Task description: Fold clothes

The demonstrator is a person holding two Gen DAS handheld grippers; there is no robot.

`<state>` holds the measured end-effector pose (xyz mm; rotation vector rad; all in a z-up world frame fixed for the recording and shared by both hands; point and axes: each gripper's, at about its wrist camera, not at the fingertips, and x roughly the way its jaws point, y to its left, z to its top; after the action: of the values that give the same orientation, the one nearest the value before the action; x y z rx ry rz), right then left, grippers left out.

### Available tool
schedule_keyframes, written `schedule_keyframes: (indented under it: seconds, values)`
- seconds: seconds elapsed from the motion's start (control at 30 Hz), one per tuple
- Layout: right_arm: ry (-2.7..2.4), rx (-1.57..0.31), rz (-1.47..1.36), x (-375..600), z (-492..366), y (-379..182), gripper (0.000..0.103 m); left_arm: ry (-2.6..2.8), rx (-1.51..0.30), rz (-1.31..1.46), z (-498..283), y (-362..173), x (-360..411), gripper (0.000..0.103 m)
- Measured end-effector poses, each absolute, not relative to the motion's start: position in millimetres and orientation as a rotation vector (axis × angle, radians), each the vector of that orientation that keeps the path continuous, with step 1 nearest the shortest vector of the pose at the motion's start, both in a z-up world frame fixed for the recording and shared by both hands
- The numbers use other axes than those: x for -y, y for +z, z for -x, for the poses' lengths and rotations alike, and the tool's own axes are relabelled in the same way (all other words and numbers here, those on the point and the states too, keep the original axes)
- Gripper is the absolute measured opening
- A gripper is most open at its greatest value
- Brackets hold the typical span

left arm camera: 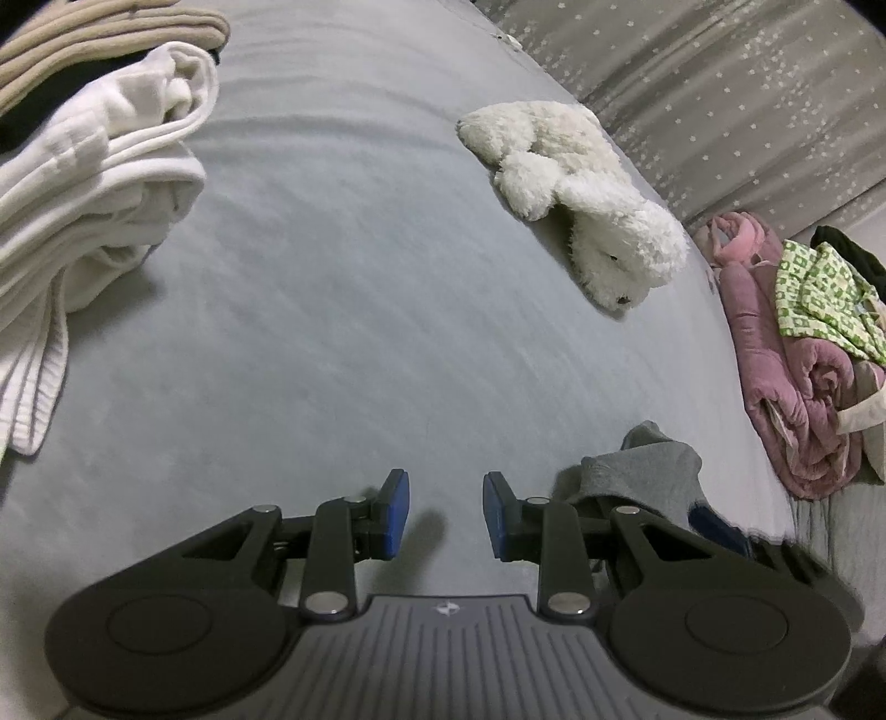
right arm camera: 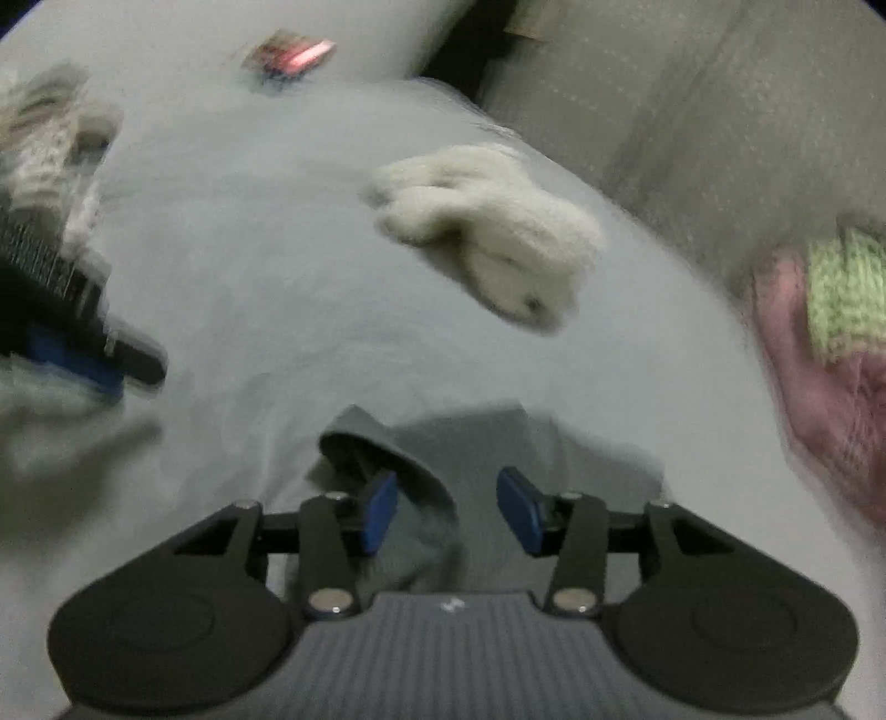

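A small grey garment point(right arm camera: 498, 443) lies crumpled on the grey bed sheet point(left arm camera: 332, 304). My right gripper point(right arm camera: 447, 509) hovers just over it, open, with a raised fold of the cloth near its left pad and neither pad pressing on it. In the left wrist view the same grey garment point(left arm camera: 642, 476) sits just right of my left gripper point(left arm camera: 446, 509), which is open over bare sheet with nothing between its fingers. The right wrist view is blurred; the left gripper's black body with its blue pad point(right arm camera: 83, 354) shows at its left edge.
A stack of folded white clothes point(left arm camera: 94, 183) and beige ones point(left arm camera: 111, 33) sits at the left. A white plush toy point(left arm camera: 581, 199) lies mid-bed. Pink bedding point(left arm camera: 786, 376) with a green patterned cloth point(left arm camera: 819, 293) is piled at the right, beside a star-print fabric point(left arm camera: 720, 83).
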<state>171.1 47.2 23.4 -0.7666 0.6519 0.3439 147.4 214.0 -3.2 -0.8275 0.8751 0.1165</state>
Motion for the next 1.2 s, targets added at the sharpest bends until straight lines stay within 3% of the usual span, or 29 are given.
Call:
schedule_keyframes:
  seconds: [0.17,0.23,0.3,0.37,0.47,0.57,0.67,1.07,1.2]
  values:
    - [0.417,-0.61,0.977,-86,-180,9,0.039,0.132,-0.869,0.855,-146,-4,-221,0.027]
    - [0.437,-0.612,1.016,-96,-185,4,0.028,0.134,-0.868,0.862,-146,-4,-224,0.027]
    - [0.451,-0.625,1.044,-102,-188,-2,0.008,0.138,-0.869,0.873,-146,-6,-227,0.027]
    - [0.451,-0.625,0.969,-102,-192,1,0.006,0.146,-0.872,0.888,-146,-7,-230,0.027]
    - [0.45,-0.632,0.532,-81,-207,33,0.006,0.154,-0.871,0.907,-146,-8,-233,0.027]
    - [0.414,-0.653,-0.085,-28,-231,59,0.006,0.149,-0.865,0.907,-146,-6,-232,0.027]
    - [0.39,-0.713,-0.32,-2,-250,49,0.006,0.146,-0.863,0.906,-146,-5,-232,0.027]
    - [0.502,-0.693,-0.713,19,-256,29,0.006,0.16,-0.856,0.914,-145,-5,-235,0.027]
    - [0.414,-0.755,-0.467,-2,-260,27,0.009,0.162,-0.858,0.918,-145,-5,-236,0.027]
